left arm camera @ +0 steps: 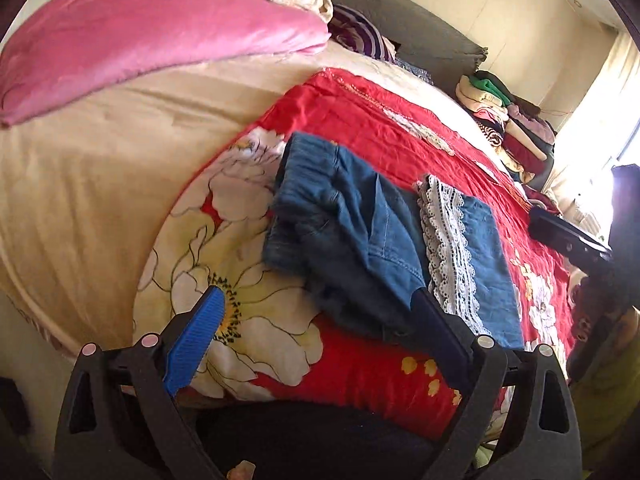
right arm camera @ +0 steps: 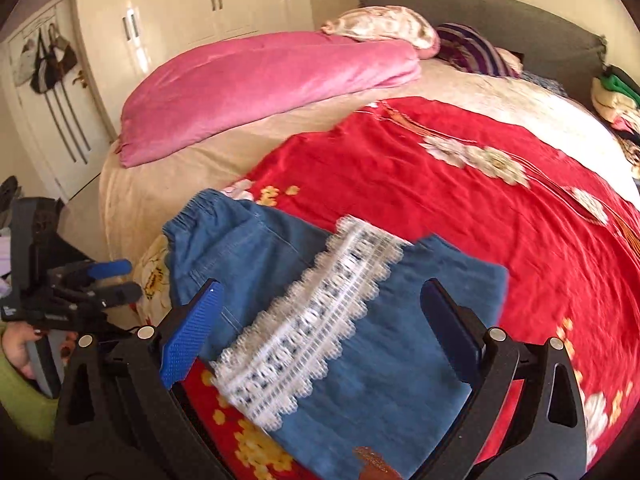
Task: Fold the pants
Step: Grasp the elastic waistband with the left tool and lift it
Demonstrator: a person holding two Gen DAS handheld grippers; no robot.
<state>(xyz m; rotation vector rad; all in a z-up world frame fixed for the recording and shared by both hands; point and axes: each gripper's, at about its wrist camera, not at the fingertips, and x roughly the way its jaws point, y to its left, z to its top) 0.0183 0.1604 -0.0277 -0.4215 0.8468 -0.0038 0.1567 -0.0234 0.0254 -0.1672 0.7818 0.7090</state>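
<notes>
Blue denim pants (left arm camera: 352, 232) lie folded on the red flowered bedspread (left arm camera: 360, 120), with a white lace trim (left arm camera: 448, 248) running across the top layer. My left gripper (left arm camera: 318, 292) stands open over the near edge of the pants, with nothing pressed between its blue pads. In the right wrist view the pants (right arm camera: 380, 340) and lace trim (right arm camera: 316, 312) lie under my open right gripper (right arm camera: 322, 284), and its pads grip nothing. The left gripper (right arm camera: 132, 280) shows at the left edge, open, held by a hand (right arm camera: 16, 344). The right gripper (left arm camera: 538, 220) shows dark at the right edge.
A folded pink quilt (right arm camera: 260, 84) and pillows (right arm camera: 384, 28) lie at the far side of the bed, before a grey headboard (right arm camera: 500, 16). A stack of folded clothes (left arm camera: 508, 120) sits at the bed's far right. A wardrobe (right arm camera: 192, 4) and a door hung with bags (right arm camera: 48, 60) stand beyond.
</notes>
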